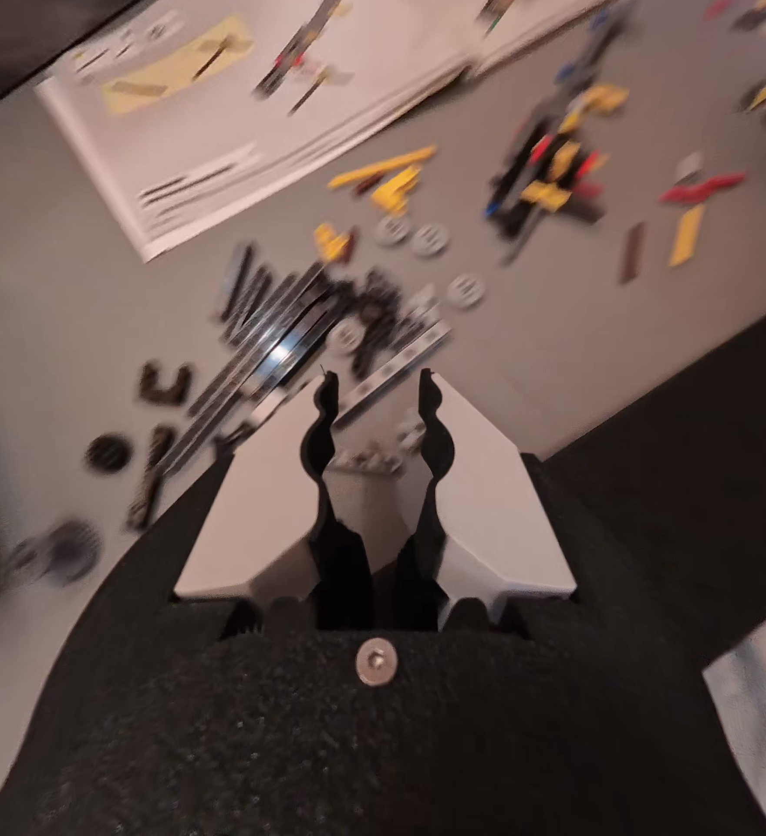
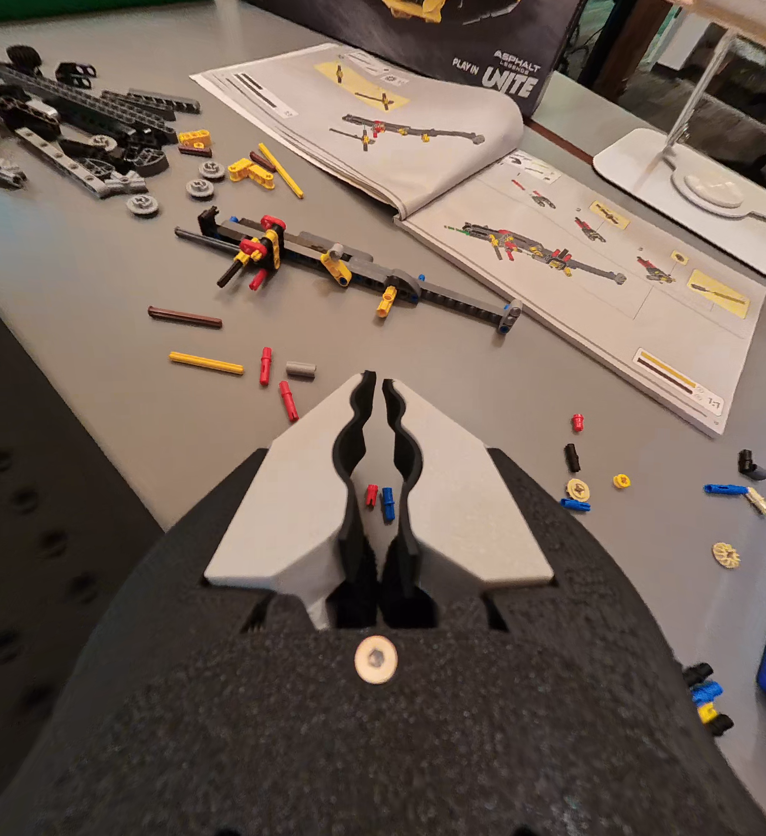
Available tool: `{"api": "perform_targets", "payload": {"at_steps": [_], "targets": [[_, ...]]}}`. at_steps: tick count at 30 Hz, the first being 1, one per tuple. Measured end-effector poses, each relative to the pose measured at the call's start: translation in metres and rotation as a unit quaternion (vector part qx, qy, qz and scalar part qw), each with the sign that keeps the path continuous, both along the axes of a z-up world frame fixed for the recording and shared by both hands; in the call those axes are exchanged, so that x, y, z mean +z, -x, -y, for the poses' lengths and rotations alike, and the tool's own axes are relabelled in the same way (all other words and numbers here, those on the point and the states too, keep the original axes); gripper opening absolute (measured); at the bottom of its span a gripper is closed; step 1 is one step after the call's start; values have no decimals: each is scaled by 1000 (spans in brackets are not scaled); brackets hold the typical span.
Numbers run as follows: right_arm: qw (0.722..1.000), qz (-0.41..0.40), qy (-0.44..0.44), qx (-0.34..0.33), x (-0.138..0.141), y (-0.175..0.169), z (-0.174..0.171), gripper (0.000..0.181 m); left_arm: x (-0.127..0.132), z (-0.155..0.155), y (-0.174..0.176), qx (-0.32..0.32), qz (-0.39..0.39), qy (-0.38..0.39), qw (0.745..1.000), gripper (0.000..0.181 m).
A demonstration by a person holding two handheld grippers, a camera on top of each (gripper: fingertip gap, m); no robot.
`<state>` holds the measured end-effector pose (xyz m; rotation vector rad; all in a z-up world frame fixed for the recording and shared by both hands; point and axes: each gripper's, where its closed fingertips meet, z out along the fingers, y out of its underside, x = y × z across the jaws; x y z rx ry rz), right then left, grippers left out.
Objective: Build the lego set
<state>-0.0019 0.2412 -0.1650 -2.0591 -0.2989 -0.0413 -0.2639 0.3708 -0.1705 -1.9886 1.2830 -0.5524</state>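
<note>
Grey tabletop (image 2: pixel 417 353) carries the whole job, with the set's dark box (image 2: pixel 462 40) standing at its far edge and a white stand base (image 2: pixel 706 190) beside that. Spread open below the box lies the instruction booklet (image 2: pixel 440 149), its pages showing a long beam assembly. Judging by that, the build looks early: one long grey-and-black chassis beam (image 2: pixel 354 267) is assembled, fitted with yellow and red connectors, and lies between the booklet and the loose parts. Much remains, I would say: a heap of dark beams (image 2: pixel 91 117) sits at the far left, grey round bushes (image 2: pixel 200 187) lie next to it, and a brown axle (image 2: pixel 185 316), a yellow axle (image 2: pixel 206 363) and red pins (image 2: pixel 265 365) are scattered nearer.

Right gripper (image 2: pixel 378 377) hovers above the table, its tips nearly together with only a slit between, pinching nothing; a red and a blue pin lie on the table beneath it. Left gripper (image 1: pixel 377 375) is spread wide and empty, aimed at the blurred dark-beam heap.
</note>
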Motion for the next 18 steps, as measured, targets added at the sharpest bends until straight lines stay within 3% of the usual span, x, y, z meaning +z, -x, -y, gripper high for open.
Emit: {"api": "perform_targets", "payload": {"at_steps": [4, 12, 18], "targets": [[1000, 27, -11, -11, 2, -2, 0, 2, -16, -21, 42, 15, -65, -33, 997, 33], [999, 27, 7, -19, -4, -5, -1, 2, -16, -33, 37, -3, -37, 11, 999, 39], [999, 25, 21, -16, -9, -5, -2, 2, -16, -61, 75, 70, -26, 36, 997, 32]]}}
